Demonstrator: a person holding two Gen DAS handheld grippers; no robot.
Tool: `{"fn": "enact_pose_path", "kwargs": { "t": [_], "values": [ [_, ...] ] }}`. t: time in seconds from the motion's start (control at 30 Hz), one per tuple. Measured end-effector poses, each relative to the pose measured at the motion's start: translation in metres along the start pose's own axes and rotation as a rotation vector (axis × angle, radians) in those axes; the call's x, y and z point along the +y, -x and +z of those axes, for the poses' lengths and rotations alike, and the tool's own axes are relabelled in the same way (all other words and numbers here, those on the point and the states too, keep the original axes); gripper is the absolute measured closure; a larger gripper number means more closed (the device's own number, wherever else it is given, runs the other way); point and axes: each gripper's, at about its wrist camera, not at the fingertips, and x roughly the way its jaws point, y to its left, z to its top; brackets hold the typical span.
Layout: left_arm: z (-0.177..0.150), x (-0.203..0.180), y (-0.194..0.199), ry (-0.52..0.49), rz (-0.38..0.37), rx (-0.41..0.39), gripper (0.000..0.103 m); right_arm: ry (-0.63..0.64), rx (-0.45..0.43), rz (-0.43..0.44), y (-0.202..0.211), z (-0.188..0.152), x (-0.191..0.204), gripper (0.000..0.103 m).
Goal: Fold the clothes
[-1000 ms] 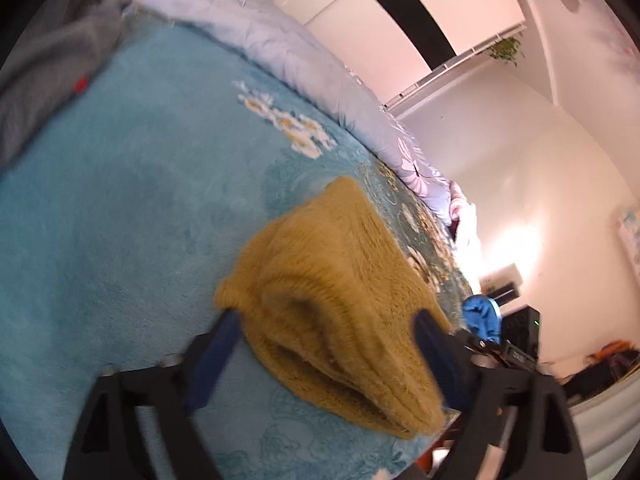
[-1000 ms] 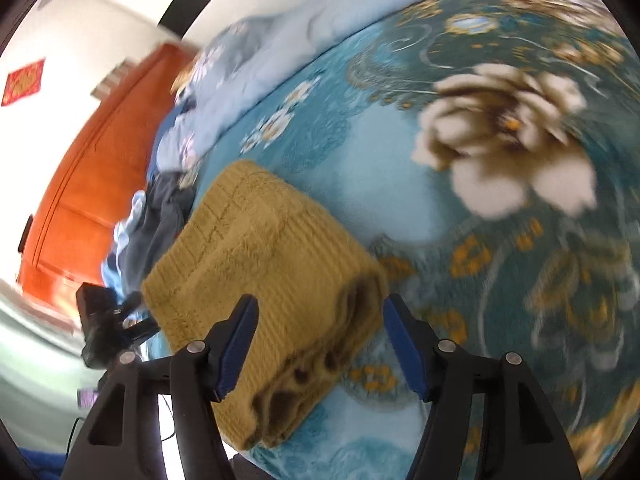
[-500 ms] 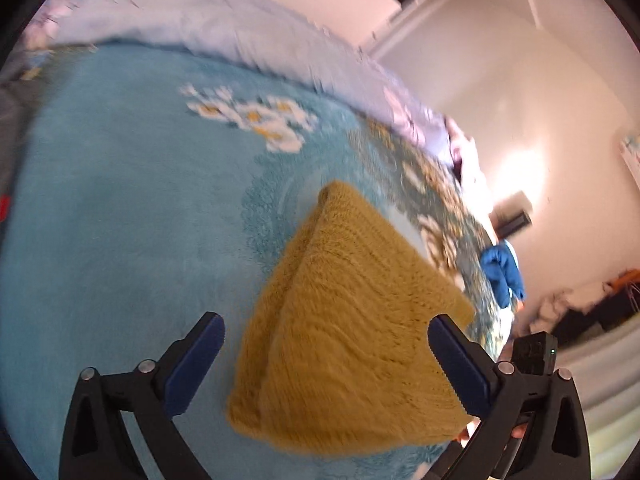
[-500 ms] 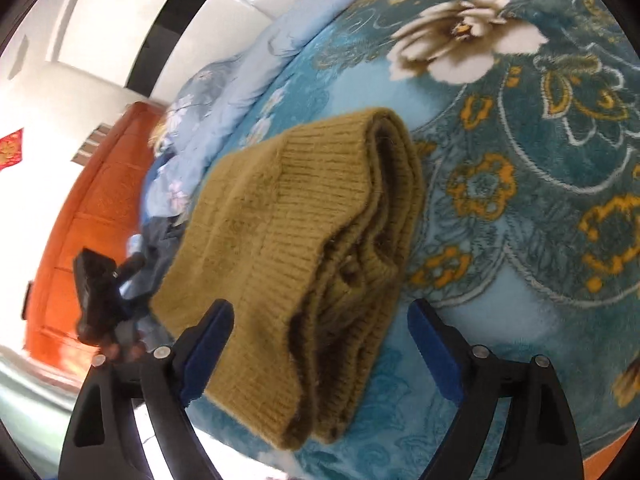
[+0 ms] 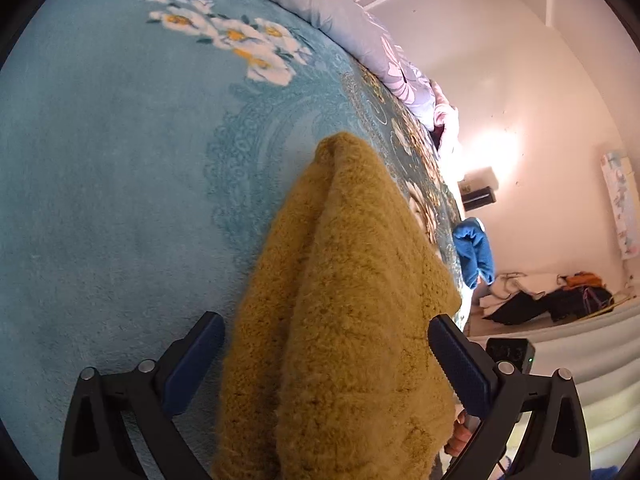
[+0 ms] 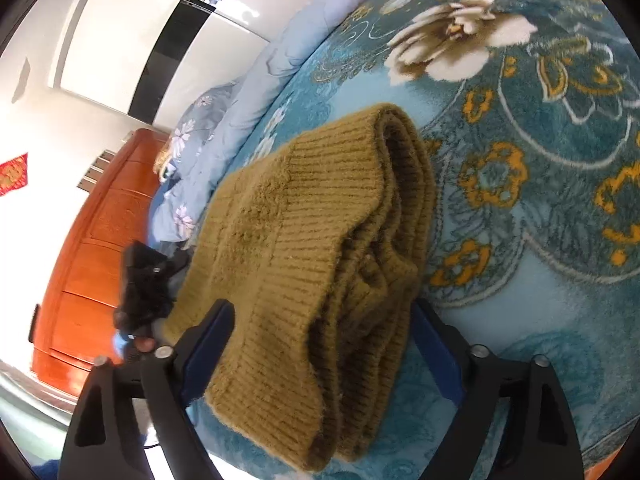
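Note:
A mustard-yellow knitted sweater (image 5: pixel 340 320) lies folded in several layers on a teal floral blanket (image 5: pixel 100 200). In the left wrist view it fills the gap between the blue fingers of my left gripper (image 5: pixel 326 354), which is open around one end of it. In the right wrist view the sweater (image 6: pixel 312 264) shows its ribbed hem and stacked folds between the fingers of my right gripper (image 6: pixel 324 344), also open around it. I cannot tell whether the pads touch the knit.
A light blue floral quilt (image 6: pixel 256 92) lies along the far side of the blanket (image 6: pixel 540 208). An orange wooden cabinet (image 6: pixel 88 264) stands beyond the bed. A blue cloth (image 5: pixel 474 250) hangs at the bed's edge, with dark clothes (image 5: pixel 560 300) on the floor.
Both grippers have opened wider and closed in on the sweater, which now sits between each pair of fingers. The sweater looks more bunched and stacked.

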Motion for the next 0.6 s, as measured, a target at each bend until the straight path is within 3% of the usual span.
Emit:
{"fn": "enact_pose_path", "kwargs": {
  "t": [0.13, 0.23, 0.33, 0.4, 0.5, 0.6],
  "values": [
    [-0.002, 0.000, 0.002, 0.012, -0.030, 0.010, 0.002, -0.031, 0.014, 0.022, 0.002, -0.003, -0.007, 0.040],
    [-0.005, -0.002, 0.000, 0.013, -0.019, 0.029, 0.014, -0.077, 0.030, 0.071, 0.001, -0.003, -0.014, 0.053],
    [-0.009, -0.001, 0.001, 0.033, 0.009, 0.013, 0.034, -0.094, 0.042, 0.096, 0.000, -0.001, -0.017, 0.061],
    [-0.013, 0.002, 0.006, 0.054, 0.017, -0.013, 0.054, -0.096, 0.057, 0.112, 0.001, 0.002, -0.018, 0.063],
    [-0.024, -0.002, 0.013, 0.058, 0.013, -0.057, 0.066, -0.058, 0.089, 0.113, 0.002, 0.010, -0.013, 0.065],
    [-0.035, -0.015, 0.020, 0.040, 0.017, -0.110, 0.069, 0.021, 0.135, 0.101, 0.003, 0.025, -0.002, 0.065]
  ]
}}
